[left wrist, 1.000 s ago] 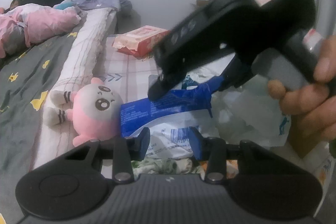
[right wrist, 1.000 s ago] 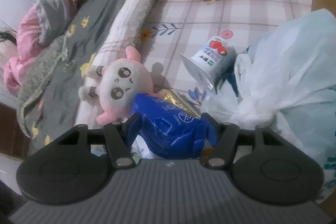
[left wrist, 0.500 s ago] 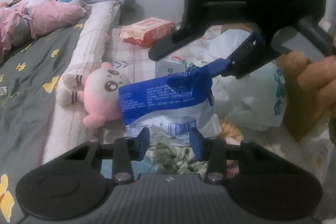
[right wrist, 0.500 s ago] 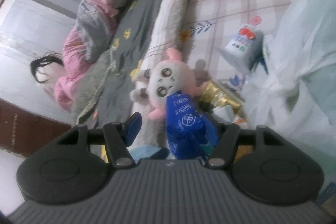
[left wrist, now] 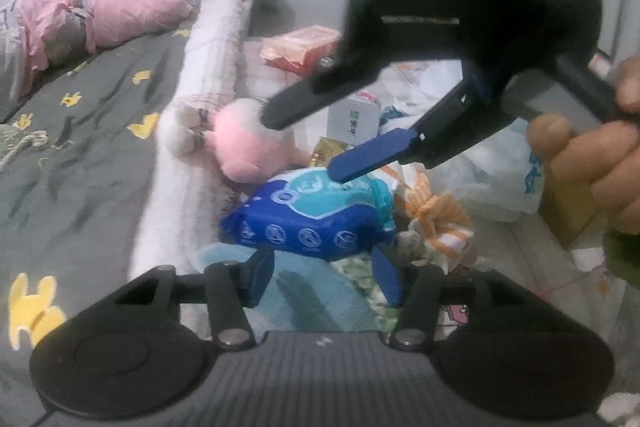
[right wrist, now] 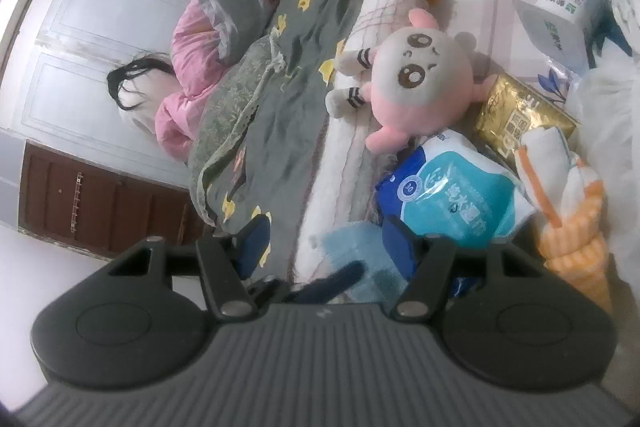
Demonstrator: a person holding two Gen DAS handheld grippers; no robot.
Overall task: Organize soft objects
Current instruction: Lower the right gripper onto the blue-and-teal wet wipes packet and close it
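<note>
A blue and teal soft pack (left wrist: 320, 215) lies on the bed beside the pink plush doll (left wrist: 244, 147); it also shows in the right wrist view (right wrist: 452, 199) below the doll (right wrist: 416, 83). My right gripper (right wrist: 326, 247) is open and empty, hovering above the pack; in the left wrist view one blue fingertip (left wrist: 372, 155) hangs over it. My left gripper (left wrist: 324, 275) is open and empty just before the pack. An orange-striped ice-cream plush (right wrist: 568, 227) lies to the right of the pack.
A gold packet (right wrist: 520, 119), a yogurt cup (right wrist: 564, 11), white plastic bags (left wrist: 492, 163) and a red wipes pack (left wrist: 304, 47) lie around. A rolled white blanket (left wrist: 200, 115) runs along the grey quilt (left wrist: 80, 155). A light blue cloth (right wrist: 356, 259) lies under the grippers.
The right gripper let go of the blue pack, which dropped onto the bed, teal face up. The right gripper opened and lifted away. The left gripper stayed open.
</note>
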